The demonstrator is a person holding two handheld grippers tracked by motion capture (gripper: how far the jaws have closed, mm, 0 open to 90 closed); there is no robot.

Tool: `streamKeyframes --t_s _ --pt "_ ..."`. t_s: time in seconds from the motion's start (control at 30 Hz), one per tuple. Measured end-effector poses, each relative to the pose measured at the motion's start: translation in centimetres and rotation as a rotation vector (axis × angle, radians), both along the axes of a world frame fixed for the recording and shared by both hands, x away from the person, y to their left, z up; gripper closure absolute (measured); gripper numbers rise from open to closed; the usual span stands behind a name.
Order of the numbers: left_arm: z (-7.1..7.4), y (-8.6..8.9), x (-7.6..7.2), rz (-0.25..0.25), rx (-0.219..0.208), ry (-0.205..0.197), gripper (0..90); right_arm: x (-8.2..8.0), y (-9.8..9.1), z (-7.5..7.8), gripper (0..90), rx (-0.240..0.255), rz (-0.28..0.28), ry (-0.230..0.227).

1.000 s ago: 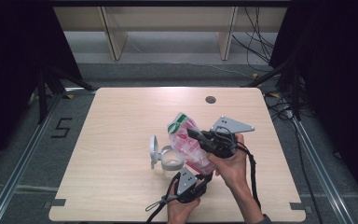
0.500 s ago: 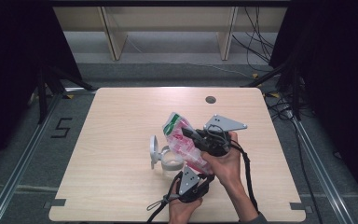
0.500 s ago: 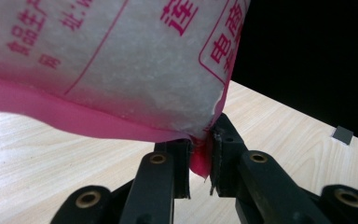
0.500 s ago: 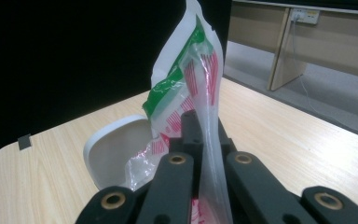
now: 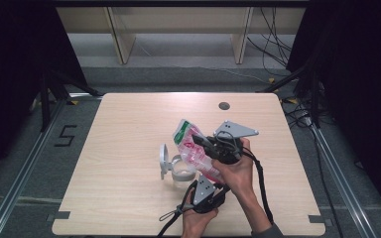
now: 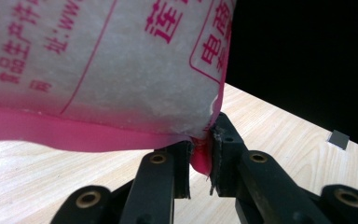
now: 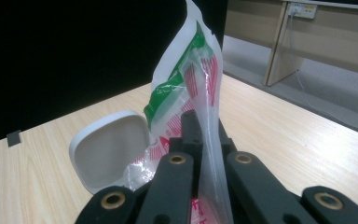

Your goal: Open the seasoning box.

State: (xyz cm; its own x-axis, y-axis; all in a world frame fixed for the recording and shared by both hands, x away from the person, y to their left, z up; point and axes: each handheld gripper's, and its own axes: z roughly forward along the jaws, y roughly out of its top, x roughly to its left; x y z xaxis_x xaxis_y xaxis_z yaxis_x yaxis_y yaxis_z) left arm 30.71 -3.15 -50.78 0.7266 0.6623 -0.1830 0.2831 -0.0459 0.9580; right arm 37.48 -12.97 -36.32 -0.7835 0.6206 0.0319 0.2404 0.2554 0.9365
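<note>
High view: bag (image 5: 194, 148) half-hidden behind right hand-held gripper (image 5: 206, 143).

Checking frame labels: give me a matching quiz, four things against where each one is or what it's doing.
Things:
1. left tongs
2. right tongs
3. white container
4. bag

States:
A. stands on the table with its lid open
B. held up above the table at both ends
C. clamped on the pink bottom seam of the bag
D. clamped on the clear upper part of the bag

Pairs: 1-C, 2-D, 3-A, 4-B
</note>
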Motion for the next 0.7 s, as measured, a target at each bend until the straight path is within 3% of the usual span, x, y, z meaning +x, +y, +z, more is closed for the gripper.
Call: streamKeyframes --t_s 0.1,0.17,0.33,0.43,0.5,0.63,0.7 --pt "0.0 -0.06 0.11 -0.002 -0.007 -0.001 79.4 -0.08 0.11 -0.09 90.0 0.011 0.001 0.01" --pt "-0.02 -0.1 0.18 -0.007 -0.01 0.003 79.4 0.23 -0.04 -0.07 90.0 -0.011 -0.001 -0.016" --pt "0.0 -0.11 0.21 -0.004 -0.006 0.005 79.4 0.35 0.12 -0.2 90.0 -0.006 0.002 0.001" --pt "-0.07 -0.16 0.25 -0.012 -0.018 0.004 79.4 0.47 0.12 -0.27 90.0 -0.011 -0.001 -0.015" --pt "-0.02 -0.19 0.25 -0.015 -0.018 0.0 79.4 0.41 0.12 -0.26 90.0 -0.012 -0.008 0.018" --pt "0.0 -0.1 0.16 -0.014 -0.008 0.007 79.4 0.58 0.06 -0.32 90.0 -0.012 -0.012 0.022" --pt "-0.04 -0.18 0.16 -0.025 -0.031 0.004 79.4 0.65 0.19 -0.45 90.0 -0.007 -0.006 0.021"
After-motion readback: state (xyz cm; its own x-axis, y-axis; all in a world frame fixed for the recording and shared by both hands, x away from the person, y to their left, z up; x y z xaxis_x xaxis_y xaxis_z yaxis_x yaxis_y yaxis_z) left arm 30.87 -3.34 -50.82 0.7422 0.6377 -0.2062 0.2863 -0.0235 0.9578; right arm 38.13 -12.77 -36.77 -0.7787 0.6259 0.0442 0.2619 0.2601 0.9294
